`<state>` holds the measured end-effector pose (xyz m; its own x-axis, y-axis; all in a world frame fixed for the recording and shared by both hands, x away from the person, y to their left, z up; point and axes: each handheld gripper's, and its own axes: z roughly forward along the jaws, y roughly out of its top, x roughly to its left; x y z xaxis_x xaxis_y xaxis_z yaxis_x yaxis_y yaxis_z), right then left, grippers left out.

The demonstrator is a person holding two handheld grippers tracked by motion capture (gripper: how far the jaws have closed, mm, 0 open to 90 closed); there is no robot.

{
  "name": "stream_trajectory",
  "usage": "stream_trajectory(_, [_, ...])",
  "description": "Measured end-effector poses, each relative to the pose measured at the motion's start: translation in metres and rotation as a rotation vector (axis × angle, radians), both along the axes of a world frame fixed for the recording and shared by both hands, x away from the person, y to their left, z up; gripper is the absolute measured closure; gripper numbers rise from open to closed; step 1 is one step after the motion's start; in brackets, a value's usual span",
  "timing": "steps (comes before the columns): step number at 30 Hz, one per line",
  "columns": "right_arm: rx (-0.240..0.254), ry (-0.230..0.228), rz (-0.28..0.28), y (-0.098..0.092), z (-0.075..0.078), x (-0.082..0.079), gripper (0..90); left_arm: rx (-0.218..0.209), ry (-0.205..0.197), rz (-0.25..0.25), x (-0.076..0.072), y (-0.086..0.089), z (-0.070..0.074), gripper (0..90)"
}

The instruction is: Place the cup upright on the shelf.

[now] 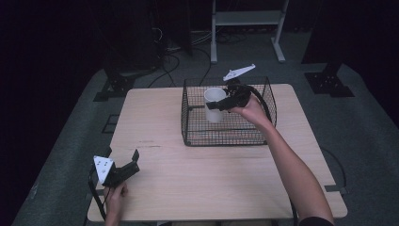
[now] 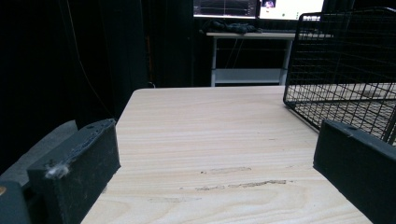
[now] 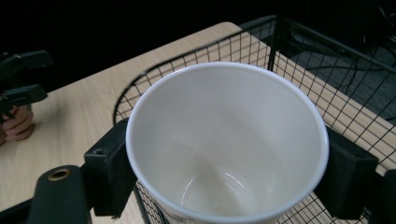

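Note:
A white cup (image 1: 214,95) hangs upright inside the black wire basket (image 1: 226,139) at the table's far middle, above the basket floor. My right gripper (image 1: 217,106) is shut on it. In the right gripper view the cup (image 3: 224,140) is empty and its wall sits squeezed between my right gripper's (image 3: 229,179) two black jaws, with the basket (image 3: 280,42) around it. My left gripper (image 1: 130,163) rests near the front left corner of the table, open. Nothing lies between the jaws of the left gripper (image 2: 215,161), and the basket (image 2: 345,60) stands ahead to their right.
The wooden table (image 1: 188,179) is bare between the basket and the left hand. A white metal rack (image 1: 247,19) and cables (image 1: 169,61) lie on the floor beyond the far edge. The left hand (image 3: 17,123) rests at the table's edge.

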<state>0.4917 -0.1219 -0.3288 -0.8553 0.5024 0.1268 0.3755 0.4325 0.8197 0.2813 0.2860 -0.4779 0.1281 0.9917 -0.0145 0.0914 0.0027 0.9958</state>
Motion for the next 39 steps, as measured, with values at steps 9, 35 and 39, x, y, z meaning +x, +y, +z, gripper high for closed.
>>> stream_trajectory(9, [-0.011,0.052,-0.017,0.004,-0.02,0.016,18.9,0.001,0.0,-0.001,0.0,0.0,0.0,0.0])
stream_trajectory(35, [-0.08,0.129,-0.057,0.009,-0.062,0.044,18.9,-0.002,-0.001,-0.001,0.0,0.0,0.0,0.0])
stream_trajectory(39, [-0.107,0.129,-0.061,0.011,-0.066,0.046,18.9,-0.008,0.001,0.0,0.0,0.001,0.0,0.0])
